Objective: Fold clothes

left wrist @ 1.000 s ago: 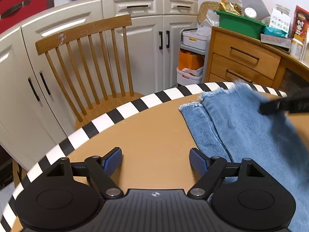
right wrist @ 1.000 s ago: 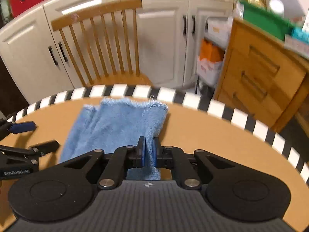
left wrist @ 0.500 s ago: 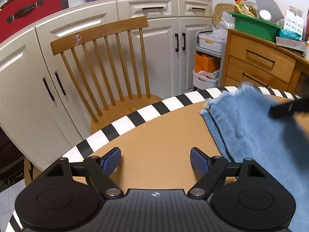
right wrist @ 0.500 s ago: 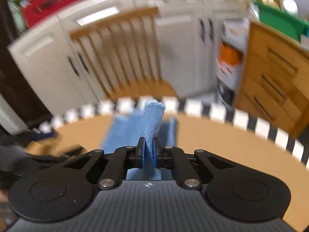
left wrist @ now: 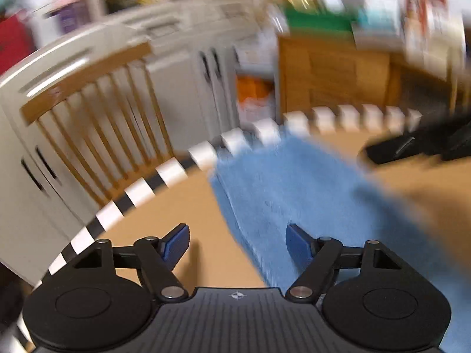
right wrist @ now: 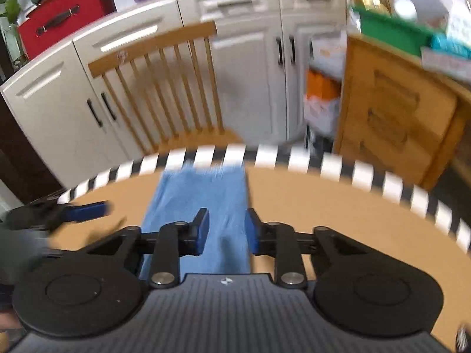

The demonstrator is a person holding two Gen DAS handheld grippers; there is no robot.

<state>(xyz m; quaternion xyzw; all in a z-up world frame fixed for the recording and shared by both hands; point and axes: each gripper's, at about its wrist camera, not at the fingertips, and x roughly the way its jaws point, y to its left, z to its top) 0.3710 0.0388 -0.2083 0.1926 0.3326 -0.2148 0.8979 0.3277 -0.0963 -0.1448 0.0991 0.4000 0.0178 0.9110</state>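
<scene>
1 blue denim piece [right wrist: 206,194] flat on tabletop [right wrist: 323,206], far end at striped rim. 2 grippers: right gripper [right wrist: 226,229] jaws opening, cloth beneath, unpinched; left gripper [left wrist: 235,241] wide, empty, at cloth's left edge. 1 chair [right wrist: 159,79] beyond rim. Bare tabletop both sides.

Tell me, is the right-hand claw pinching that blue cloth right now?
Apart. In the right wrist view the right gripper is opening, with a clear gap between each pad and the blue cloth lying flat on the table.
</scene>
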